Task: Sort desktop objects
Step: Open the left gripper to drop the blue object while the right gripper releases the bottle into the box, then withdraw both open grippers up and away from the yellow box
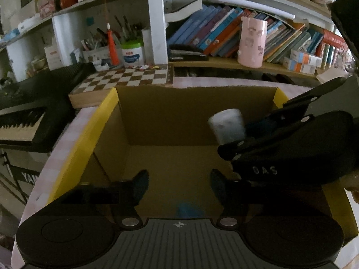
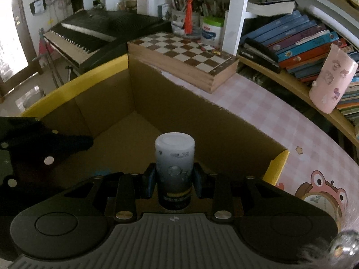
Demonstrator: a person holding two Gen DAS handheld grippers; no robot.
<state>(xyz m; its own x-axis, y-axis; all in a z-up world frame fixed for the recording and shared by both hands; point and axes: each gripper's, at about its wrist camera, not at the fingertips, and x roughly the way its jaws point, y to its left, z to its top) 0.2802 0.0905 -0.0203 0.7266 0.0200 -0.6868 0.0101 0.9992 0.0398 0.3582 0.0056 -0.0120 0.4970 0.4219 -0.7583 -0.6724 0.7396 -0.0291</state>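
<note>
The left gripper [image 1: 179,186] is hanging over the box [image 1: 105,112] with its jaws standing about half open and nothing between the pads. A small blue thing [image 1: 189,208] is lying blurred on the box floor just below them; what it is cannot be told. This hand is probably done here, so it is best lifting straight up and out without brushing the yellow flap [image 1: 76,157] on its left side.

To the right, the right gripper [image 2: 174,179] is holding the bottle [image 2: 174,163], its jaws nearly closed and the blue pads [image 2: 149,182] pressing on both sides of the lower body. The bottle is sitting inside the box mouth, above the floor, near the right-hand wall. The step in hand looks like setting it down in the box. Doing it well is a matter of lowering until the base is meeting the cardboard, keeping the bottle upright, then opening slowly so it is not tipping. Staying clear of the left gripper, which is close by on its left, is also wise.

The bottle is a small cylinder, pale grey-white at the top and shading to dark at the bottom, with a faint printed pattern and a yellow-lettered band low down. It looks smooth, so a gentle release is suiting it.
</note>
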